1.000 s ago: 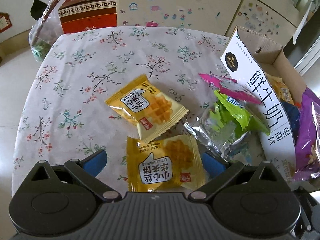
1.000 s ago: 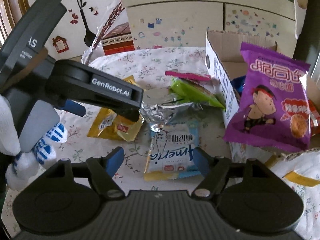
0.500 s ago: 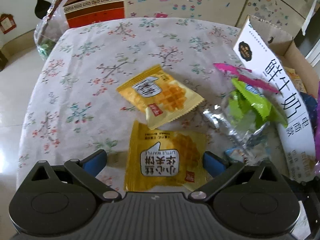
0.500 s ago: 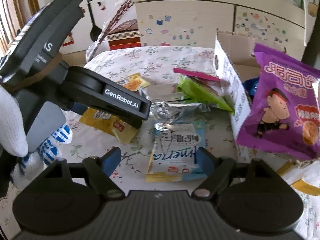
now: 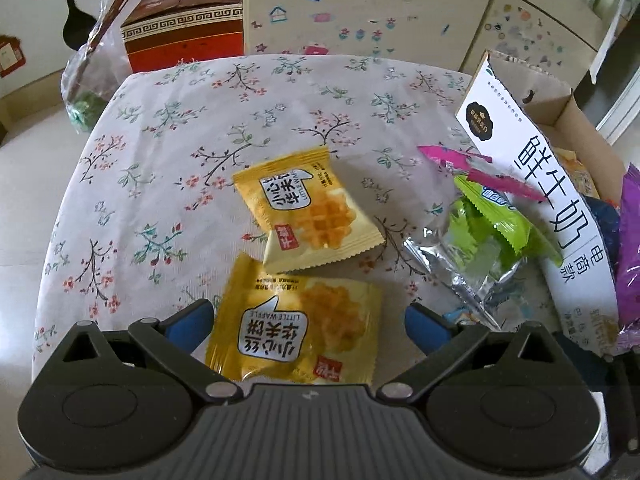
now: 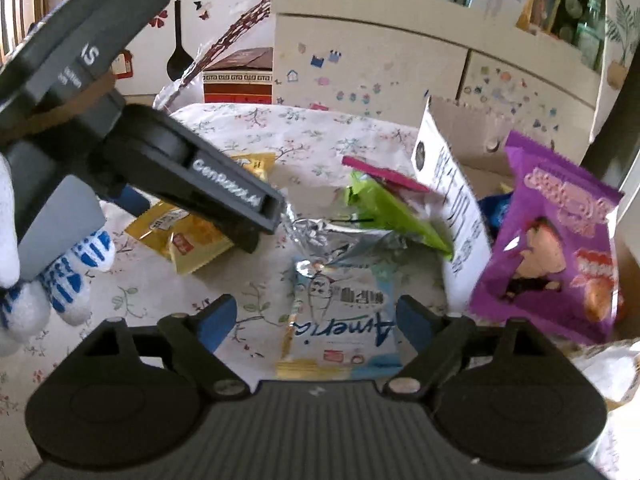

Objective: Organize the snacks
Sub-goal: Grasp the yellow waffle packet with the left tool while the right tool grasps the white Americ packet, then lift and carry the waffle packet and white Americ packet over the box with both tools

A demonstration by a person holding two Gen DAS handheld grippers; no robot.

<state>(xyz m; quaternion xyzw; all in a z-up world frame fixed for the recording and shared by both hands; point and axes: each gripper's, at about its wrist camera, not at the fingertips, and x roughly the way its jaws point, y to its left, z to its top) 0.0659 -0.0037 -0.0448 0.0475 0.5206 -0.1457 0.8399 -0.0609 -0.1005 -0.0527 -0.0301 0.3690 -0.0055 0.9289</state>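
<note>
My left gripper is open, its blue fingers on either side of a yellow waffle packet lying on the flowered tablecloth. A second yellow waffle packet lies just beyond it. My right gripper is open around a light blue snack packet. Beyond that lie a silver foil packet, a green packet and a pink packet. A purple snack bag leans at the open cardboard box on the right.
The left gripper's body and a gloved hand fill the left of the right wrist view. A red-brown box and a plastic bag stand behind the table. Cabinets lie beyond.
The left gripper has drawn back and tilted, so the near waffle packet sits farther forward between its fingers. The right gripper has lifted and tilted up a little; the blue packet stays between its fingers.
</note>
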